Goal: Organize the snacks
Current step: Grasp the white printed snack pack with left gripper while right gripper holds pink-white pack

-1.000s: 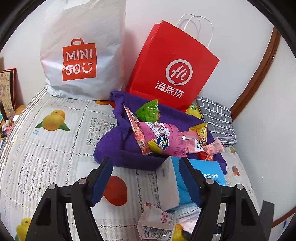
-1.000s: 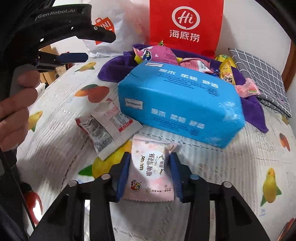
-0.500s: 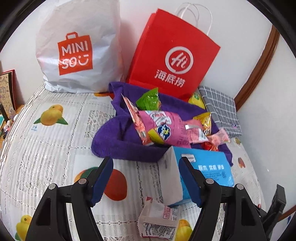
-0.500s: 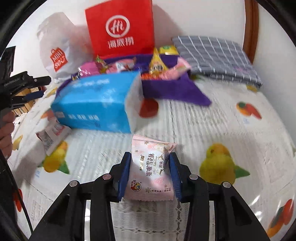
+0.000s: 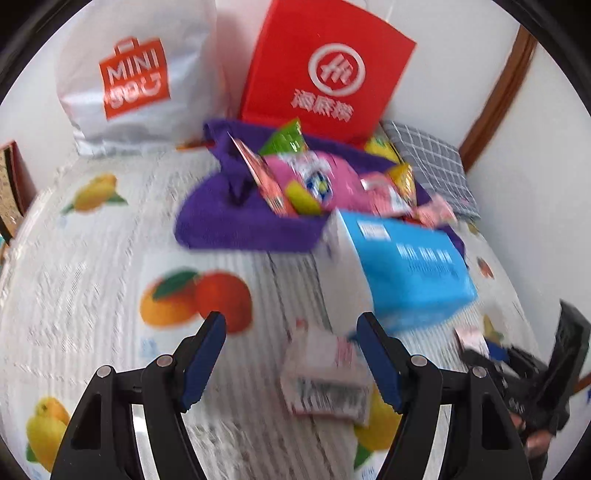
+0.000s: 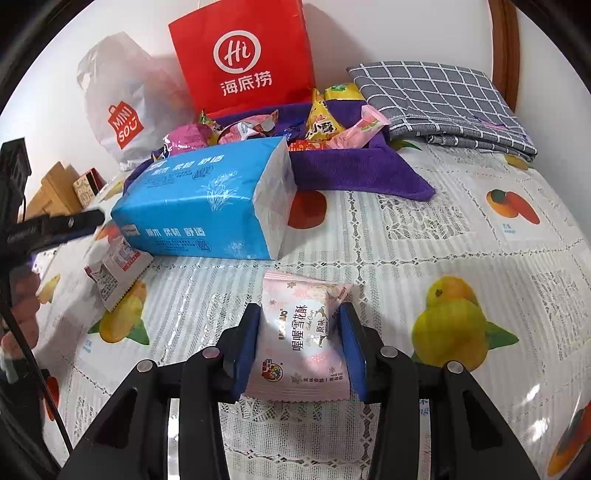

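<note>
Right gripper angled down over the worktop, pinching pink snack packet, left gripper tilted down, jaws spread above white sachet, nothing gripped

White walls with a brown wooden trim back the fruit-printed tablecloth.

Two bags: white bag, red bag; one tissue pack
</note>
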The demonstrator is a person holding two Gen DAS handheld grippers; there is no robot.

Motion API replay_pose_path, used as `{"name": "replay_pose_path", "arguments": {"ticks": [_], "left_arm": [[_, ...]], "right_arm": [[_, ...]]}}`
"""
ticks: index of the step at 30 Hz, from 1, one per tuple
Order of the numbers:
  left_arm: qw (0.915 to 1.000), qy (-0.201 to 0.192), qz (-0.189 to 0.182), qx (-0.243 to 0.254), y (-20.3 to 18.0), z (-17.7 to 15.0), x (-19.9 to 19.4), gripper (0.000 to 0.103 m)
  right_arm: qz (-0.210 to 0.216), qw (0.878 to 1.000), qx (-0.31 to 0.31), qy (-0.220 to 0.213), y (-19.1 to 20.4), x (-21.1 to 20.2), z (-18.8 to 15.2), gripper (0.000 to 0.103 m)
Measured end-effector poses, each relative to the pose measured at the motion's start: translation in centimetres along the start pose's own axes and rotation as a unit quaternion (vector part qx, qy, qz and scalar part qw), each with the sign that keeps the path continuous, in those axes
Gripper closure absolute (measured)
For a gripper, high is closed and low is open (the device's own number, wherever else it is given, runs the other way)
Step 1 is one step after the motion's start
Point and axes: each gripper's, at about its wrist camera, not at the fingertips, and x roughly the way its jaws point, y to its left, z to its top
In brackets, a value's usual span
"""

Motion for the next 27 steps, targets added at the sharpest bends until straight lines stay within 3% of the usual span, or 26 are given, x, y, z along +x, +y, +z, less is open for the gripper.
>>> {"name": "replay_pose_path", "arguments": {"ticks": [8,13,18,23,27], "left_arm": [[0.997,0.058,-0.03,0.042,-2.2,-1.7,1.9,0.032],[0.993,0.045,0.027,0.106,-4.6,-2.8,2.5,0.021],[0.9842,0.027,0.081,0.155,-6.3,-3.5,3.2,0.021],[0.9853,0.017,0.073,0.154,-5.8,-3.4,2.8,0.044],[0.9855,0.015,0.066,0.156,-5.8,-3.3,2.6,0.048]], "right_arm": [[-0.004,1.0,-0.006,0.001,0.3,0.1,-0.1,0.058],[0.004,1.0,0.0,0.0,0.1,0.0,-0.1,0.058],[0.004,1.0,0.0,0.0,0.0,0.1,-0.1,0.058],[0.012,1.0,0.006,-0.001,-0.2,0.1,-0.1,0.058],[0.015,1.0,0.01,-0.002,-0.2,0.0,-0.1,0.058]]}}
